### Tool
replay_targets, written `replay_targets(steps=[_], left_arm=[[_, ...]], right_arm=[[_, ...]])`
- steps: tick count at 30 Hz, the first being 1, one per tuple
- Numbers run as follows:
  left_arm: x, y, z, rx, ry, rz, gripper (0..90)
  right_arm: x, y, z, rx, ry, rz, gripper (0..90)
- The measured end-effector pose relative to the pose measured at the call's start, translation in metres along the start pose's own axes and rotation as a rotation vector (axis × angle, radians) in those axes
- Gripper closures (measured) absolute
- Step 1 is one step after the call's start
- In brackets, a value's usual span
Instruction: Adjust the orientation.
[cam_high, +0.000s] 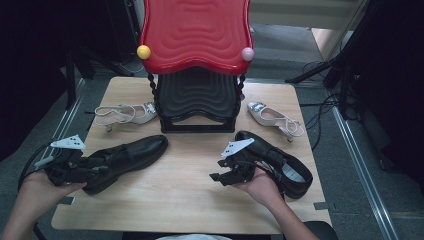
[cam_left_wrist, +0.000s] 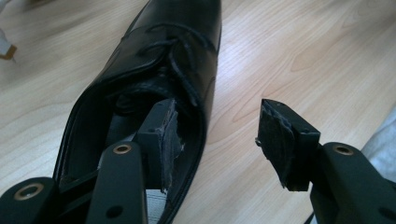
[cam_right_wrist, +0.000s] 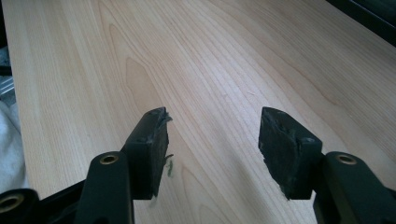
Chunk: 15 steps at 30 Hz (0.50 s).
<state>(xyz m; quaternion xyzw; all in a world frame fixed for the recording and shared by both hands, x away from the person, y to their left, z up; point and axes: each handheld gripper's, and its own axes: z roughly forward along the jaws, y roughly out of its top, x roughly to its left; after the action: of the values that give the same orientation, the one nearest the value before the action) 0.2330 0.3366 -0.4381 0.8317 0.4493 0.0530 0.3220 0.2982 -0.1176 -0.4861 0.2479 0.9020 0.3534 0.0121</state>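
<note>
I see the rack (cam_high: 197, 95) at the table's (cam_high: 190, 200) far edge, a sandal (cam_high: 125, 114) on each side, and two shoes (cam_high: 127, 155) in front, left and right.
</note>
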Motion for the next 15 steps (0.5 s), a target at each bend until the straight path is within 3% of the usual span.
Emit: replay_targets(steps=[8,10,11,15], left_arm=[[0.011,-0.004,0.020,0.025,0.018,-0.039,48.3],[0.011,-0.003,0.024,0.032,0.024,-0.034,49.2],[0.009,0.001,0.029,0.029,0.017,-0.007,50.3],[0.007,0.008,0.041,0.039,0.011,0.003,52.6]], right_arm=[[0.001,0.001,0.003,0.006,0.005,-0.007,43.6],[0.001,0.001,0.003,0.010,0.006,-0.006,43.6],[0.001,0.001,0.004,0.016,0.005,-0.005,43.5],[0.002,0.001,0.005,0.018,0.002,-0.007,43.5]])
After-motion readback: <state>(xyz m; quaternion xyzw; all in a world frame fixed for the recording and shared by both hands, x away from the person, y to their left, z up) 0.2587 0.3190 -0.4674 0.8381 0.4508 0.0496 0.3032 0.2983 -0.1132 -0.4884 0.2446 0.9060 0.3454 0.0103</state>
